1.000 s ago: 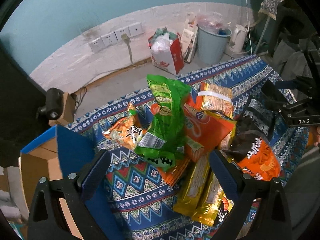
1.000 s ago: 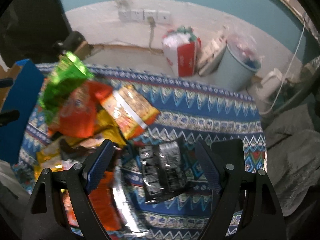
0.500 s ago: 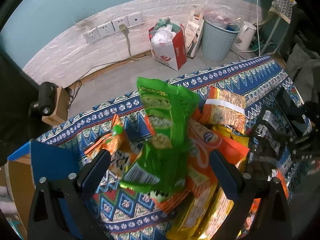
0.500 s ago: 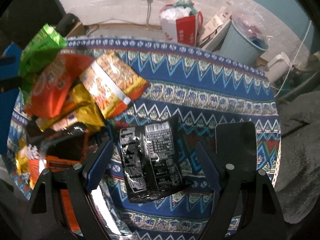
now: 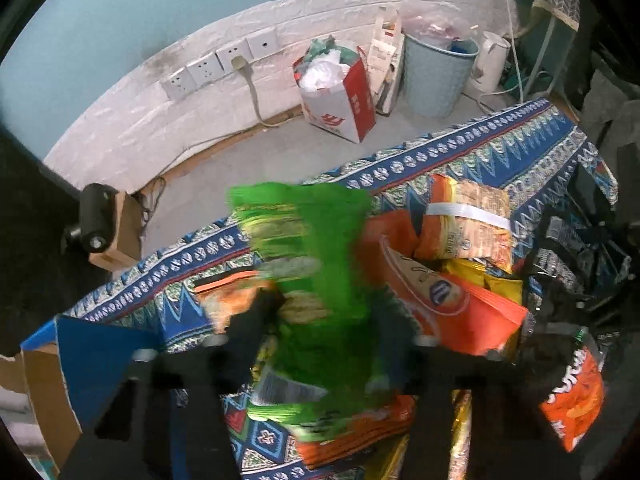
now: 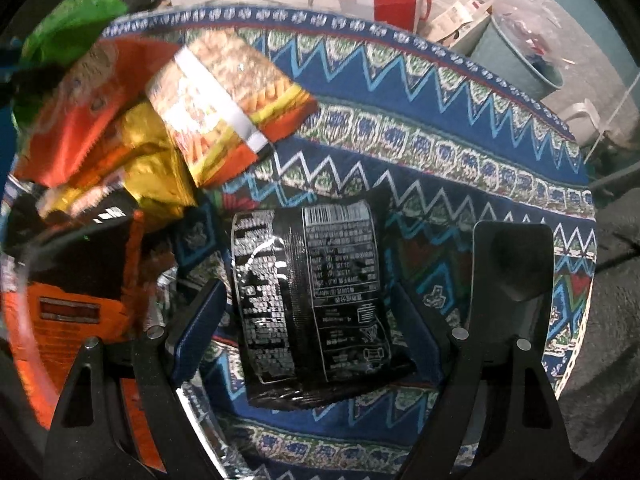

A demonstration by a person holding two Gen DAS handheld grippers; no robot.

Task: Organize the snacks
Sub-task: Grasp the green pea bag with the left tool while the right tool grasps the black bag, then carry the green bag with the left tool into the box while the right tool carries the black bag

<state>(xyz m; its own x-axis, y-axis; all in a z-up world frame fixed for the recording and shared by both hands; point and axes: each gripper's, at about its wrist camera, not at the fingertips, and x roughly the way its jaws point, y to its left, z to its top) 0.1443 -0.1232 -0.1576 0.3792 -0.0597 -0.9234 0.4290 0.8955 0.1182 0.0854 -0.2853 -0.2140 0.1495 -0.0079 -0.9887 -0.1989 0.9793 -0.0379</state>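
Meanwhile left tool (image 5: 324, 320) pinches green bag (image 5: 316, 280) amid piled snacks; right tool (image 6: 312, 316) gapes around black packet (image 6: 316, 304).

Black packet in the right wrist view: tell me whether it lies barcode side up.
Yes, the black packet shows its barcode and fine print facing up as it lies on the patterned cloth between the right tool's fingers.

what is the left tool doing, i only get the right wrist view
Observer: The left tool has its fingers either side of the green crinkly plastic snack bag; blur hides whether it is clamped.
Operator: anything hidden behind that bag
Observer: A small orange foil packet lies on the patterned cloth beside it.
Operator: where's the box
Observer: A brown cardboard box with a blue flap sits at the cloth's edge, past that packet.
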